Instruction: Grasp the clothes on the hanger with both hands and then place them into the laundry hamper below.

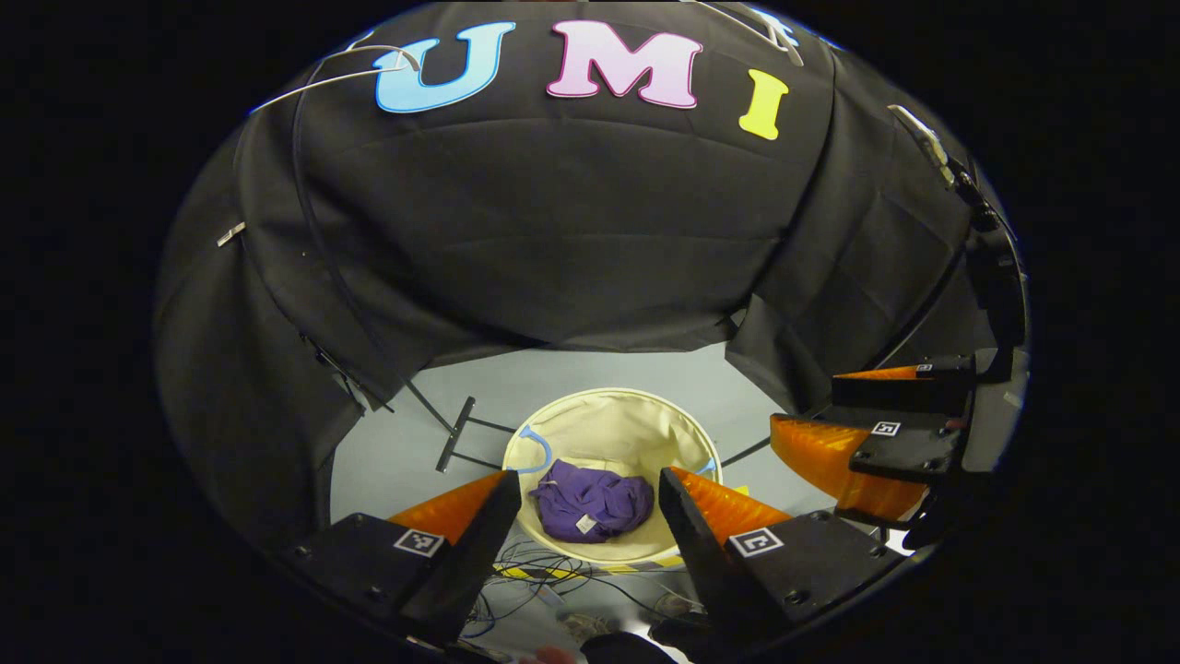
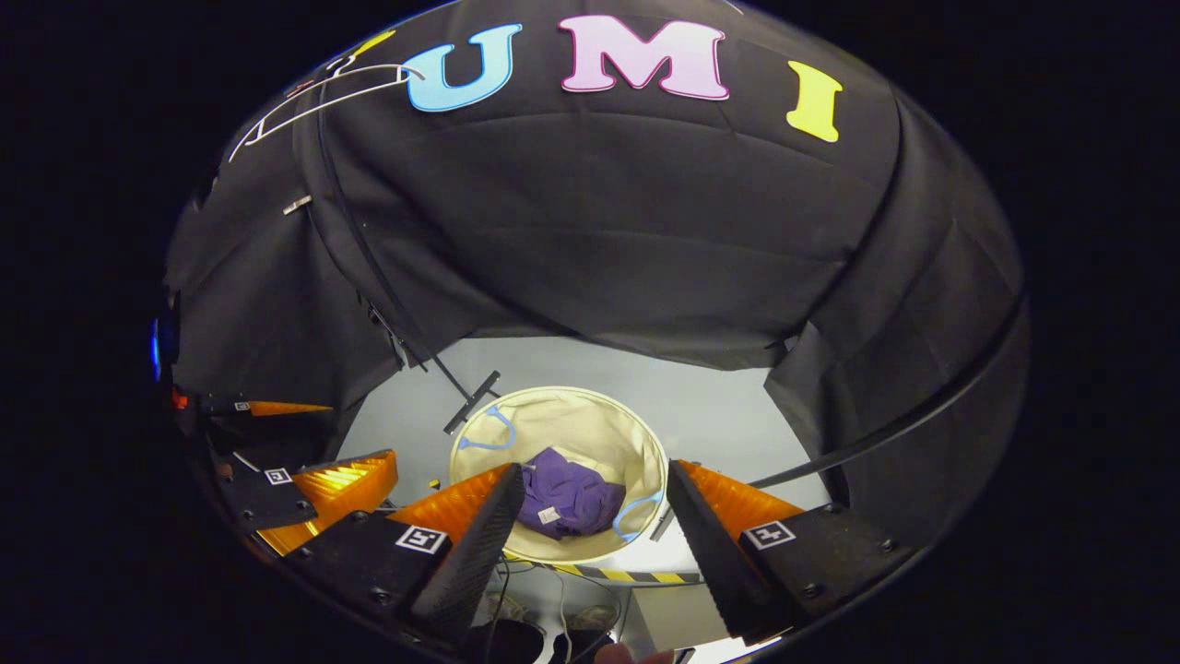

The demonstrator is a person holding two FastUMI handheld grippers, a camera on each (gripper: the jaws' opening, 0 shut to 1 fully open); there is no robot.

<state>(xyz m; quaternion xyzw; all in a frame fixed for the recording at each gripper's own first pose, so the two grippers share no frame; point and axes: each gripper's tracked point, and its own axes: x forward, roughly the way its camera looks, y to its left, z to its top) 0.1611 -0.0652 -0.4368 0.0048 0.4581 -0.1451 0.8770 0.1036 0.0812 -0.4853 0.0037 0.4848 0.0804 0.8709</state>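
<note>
A purple garment (image 1: 592,503) lies crumpled at the bottom of the round cream laundry hamper (image 1: 613,424) on the floor below. My left gripper (image 1: 583,489) hangs open high above it, nothing between its fingers. In the right gripper view the same purple garment (image 2: 567,498) rests inside the hamper (image 2: 562,420), and my right gripper (image 2: 595,484) is open and empty above it. The right gripper (image 1: 830,420) also appears at the right of the left gripper view, the left gripper (image 2: 318,438) at the left of the right gripper view. A bare white hanger (image 1: 336,74) hangs at the upper left.
A black rack pole (image 1: 369,314) slants down to a foot bar (image 1: 456,433) beside the hamper. Loose cables (image 1: 544,567) and yellow-black tape (image 2: 613,575) lie on the grey floor near the hamper's front. Black cloth walls surround the space.
</note>
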